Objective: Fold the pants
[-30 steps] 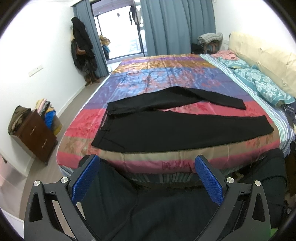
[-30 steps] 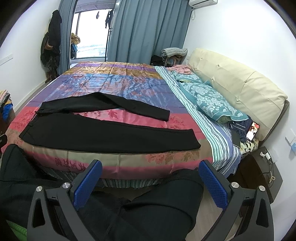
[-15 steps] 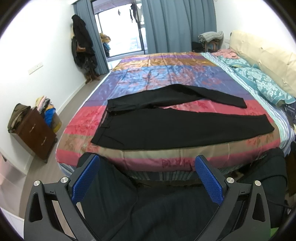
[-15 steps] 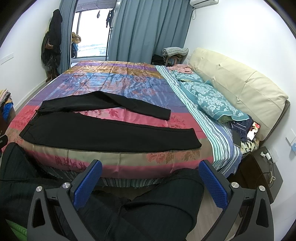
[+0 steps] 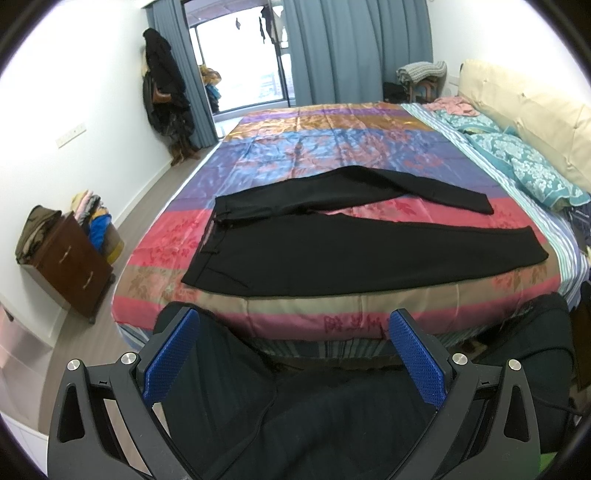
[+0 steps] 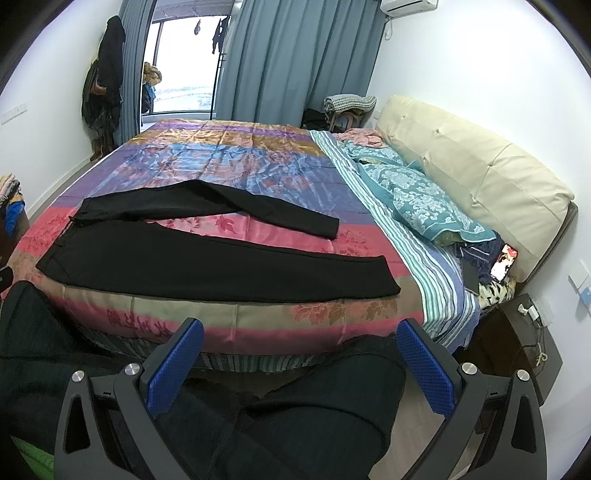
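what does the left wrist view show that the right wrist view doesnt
Only the left wrist view shows the brown dresser by the wall, with clothes piled on it. Only the right wrist view shows the air conditioner and the dark nightstand. Both show the black pants spread flat on the bed, untouched, with each gripper's fingers open.
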A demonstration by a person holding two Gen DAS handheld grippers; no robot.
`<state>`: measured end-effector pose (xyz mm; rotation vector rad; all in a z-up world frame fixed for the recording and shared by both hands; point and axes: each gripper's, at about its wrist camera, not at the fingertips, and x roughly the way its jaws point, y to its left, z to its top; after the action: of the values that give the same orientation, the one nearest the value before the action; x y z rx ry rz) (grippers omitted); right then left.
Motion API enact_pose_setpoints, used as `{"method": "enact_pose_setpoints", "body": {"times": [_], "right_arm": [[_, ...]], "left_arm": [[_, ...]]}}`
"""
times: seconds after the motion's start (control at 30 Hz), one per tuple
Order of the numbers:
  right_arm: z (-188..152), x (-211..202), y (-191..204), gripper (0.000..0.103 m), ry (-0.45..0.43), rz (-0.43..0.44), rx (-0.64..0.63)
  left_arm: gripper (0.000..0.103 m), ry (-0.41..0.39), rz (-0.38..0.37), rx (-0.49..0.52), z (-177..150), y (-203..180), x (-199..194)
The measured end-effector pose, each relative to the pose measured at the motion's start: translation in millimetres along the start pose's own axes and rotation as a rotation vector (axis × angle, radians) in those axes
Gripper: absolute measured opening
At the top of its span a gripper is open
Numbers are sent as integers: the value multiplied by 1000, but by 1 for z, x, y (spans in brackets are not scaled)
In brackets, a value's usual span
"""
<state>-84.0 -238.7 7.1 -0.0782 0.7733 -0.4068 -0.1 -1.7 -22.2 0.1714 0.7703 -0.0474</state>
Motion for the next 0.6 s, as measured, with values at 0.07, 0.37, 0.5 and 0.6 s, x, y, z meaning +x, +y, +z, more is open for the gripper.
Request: {"method": "enact_pose_setpoints", "body": {"times": [0.07, 0.37, 0.5, 0.6], "right_arm": [[-1, 0, 1, 103, -2, -3, -1], [-1, -1, 2, 103, -5, -12, -11], [-2, -1, 3, 103, -3, -12, -16], [-2, -1, 3, 103, -2, -11, -15]], "left_arm": [[102, 1, 0, 0, -1, 1, 0], [102, 1, 0, 1, 0, 0, 0], [102, 1, 0, 0, 0, 0, 0], [102, 3, 0, 0, 0, 0, 0]]}}
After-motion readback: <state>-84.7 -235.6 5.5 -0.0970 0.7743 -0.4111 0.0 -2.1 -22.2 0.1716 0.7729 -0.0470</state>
